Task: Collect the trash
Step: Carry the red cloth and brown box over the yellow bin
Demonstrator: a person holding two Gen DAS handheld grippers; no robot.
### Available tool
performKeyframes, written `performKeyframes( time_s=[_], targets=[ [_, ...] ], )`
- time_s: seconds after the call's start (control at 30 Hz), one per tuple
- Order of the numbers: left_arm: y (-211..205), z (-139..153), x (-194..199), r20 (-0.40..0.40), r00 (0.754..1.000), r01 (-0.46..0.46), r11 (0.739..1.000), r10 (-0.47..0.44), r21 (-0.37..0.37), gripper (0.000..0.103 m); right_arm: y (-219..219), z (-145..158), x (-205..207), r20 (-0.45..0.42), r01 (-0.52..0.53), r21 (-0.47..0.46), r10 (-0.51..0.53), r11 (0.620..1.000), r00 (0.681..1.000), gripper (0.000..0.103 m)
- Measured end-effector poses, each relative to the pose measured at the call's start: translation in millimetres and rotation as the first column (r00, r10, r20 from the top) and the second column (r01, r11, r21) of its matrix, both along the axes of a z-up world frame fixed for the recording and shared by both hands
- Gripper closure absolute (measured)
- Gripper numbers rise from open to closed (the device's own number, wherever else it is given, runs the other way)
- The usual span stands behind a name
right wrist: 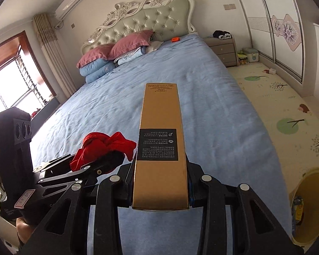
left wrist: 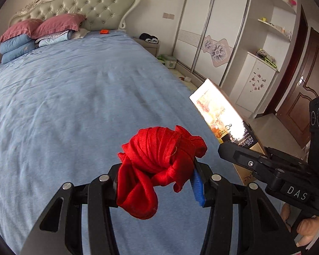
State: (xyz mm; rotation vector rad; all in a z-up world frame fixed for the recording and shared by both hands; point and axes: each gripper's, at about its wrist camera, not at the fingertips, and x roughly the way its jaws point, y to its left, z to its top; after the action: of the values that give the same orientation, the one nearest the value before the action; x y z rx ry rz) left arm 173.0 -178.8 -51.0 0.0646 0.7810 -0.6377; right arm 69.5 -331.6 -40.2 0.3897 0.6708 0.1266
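My left gripper is shut on a crumpled red cloth and holds it above the foot of the blue bed. My right gripper is shut on a long gold cosmetics box, held above the bed. The box and the right gripper also show at the right of the left wrist view. The red cloth and the left gripper show at the left of the right wrist view. A yellow trash bin with some trash inside stands on the floor at the lower right.
Pillows and folded quilts lie by the headboard, with a small orange object nearby. A nightstand, a wardrobe, a play mat and a brown door lie to the right. A window is on the left.
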Motion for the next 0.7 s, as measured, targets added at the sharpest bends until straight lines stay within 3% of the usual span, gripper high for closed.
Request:
performKeyframes(
  time_s=[0.17,0.37,0.7],
  targets=[
    [-79.2,-5.7,-23.9,-0.01,0.992,0.122,0.992,-0.122,0.043,0.054,-72.9,-10.8,-42.7,0.006,0.134,0.027,-0.134,0.991,0.991,0.068],
    [-168.3,-15.3,-52.3,-0.036,0.967,0.256,0.963,-0.253,0.089,0.054,-145.2,-23.5,-95.2,0.005,0.265,0.046,-0.265,0.963,0.964,0.068],
    [-310.3,-49.7,-109.5,-0.128,0.864,0.501,0.856,-0.487,0.129,0.054,-239.8,-59.0,-197.2,-0.048,0.469,0.035,-0.467,0.883,0.883,0.068]
  ],
)
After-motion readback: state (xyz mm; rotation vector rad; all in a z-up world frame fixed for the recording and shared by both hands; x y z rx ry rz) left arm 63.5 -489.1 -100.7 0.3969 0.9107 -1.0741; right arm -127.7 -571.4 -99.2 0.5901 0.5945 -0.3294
